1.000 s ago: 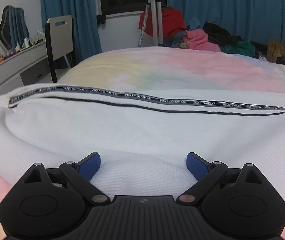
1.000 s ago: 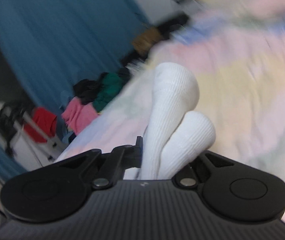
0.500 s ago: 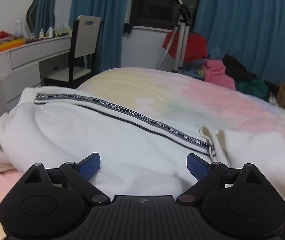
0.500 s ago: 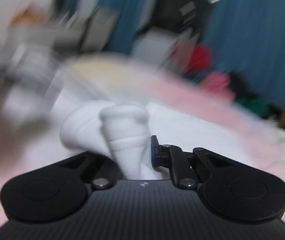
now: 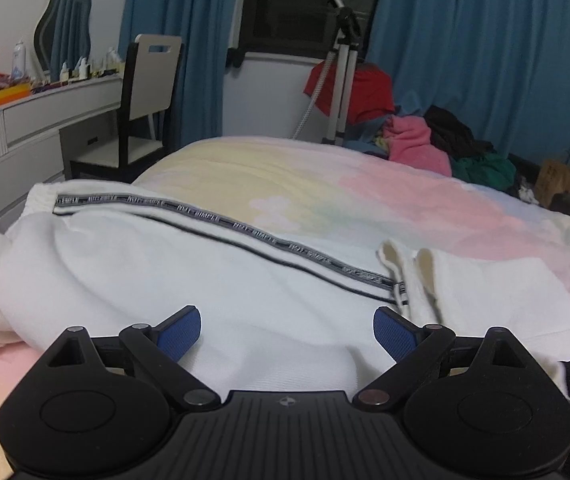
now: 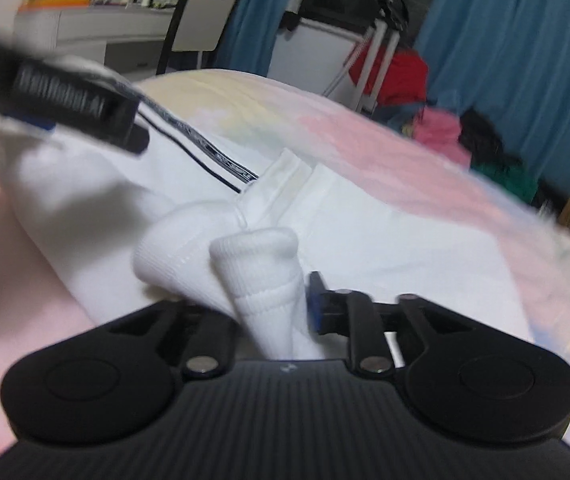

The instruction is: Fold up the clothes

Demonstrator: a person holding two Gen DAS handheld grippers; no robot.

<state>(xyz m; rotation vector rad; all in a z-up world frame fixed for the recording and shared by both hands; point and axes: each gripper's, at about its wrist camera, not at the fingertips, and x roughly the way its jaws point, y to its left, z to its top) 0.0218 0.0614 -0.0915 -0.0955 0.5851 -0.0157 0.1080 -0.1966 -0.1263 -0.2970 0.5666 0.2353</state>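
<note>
We held a gripper in each hand over a bed (image 5: 385, 184) covered in a pastel pink, yellow and blue sheet. A white garment (image 5: 213, 280) lay spread across the near part of the bed, with a dark lettered stripe (image 5: 221, 220) running along it. The left gripper (image 5: 285, 332) hung just above the garment's near edge, its blue pads (image 5: 179, 330) standing wide apart with nothing between them. The right gripper (image 6: 273, 312) was at the garment's near right side; its jaws were opening, and a ribbed white cuff (image 6: 261, 276) still sat between them, bunched up against the right pad. Beyond the bed's far end we saw a pile of clothes (image 5: 425, 144), a tripod (image 5: 341, 64) and blue curtains (image 5: 481, 52). A chair (image 5: 149, 92) and a white dresser (image 5: 25, 120) stood left of the bed.
</note>
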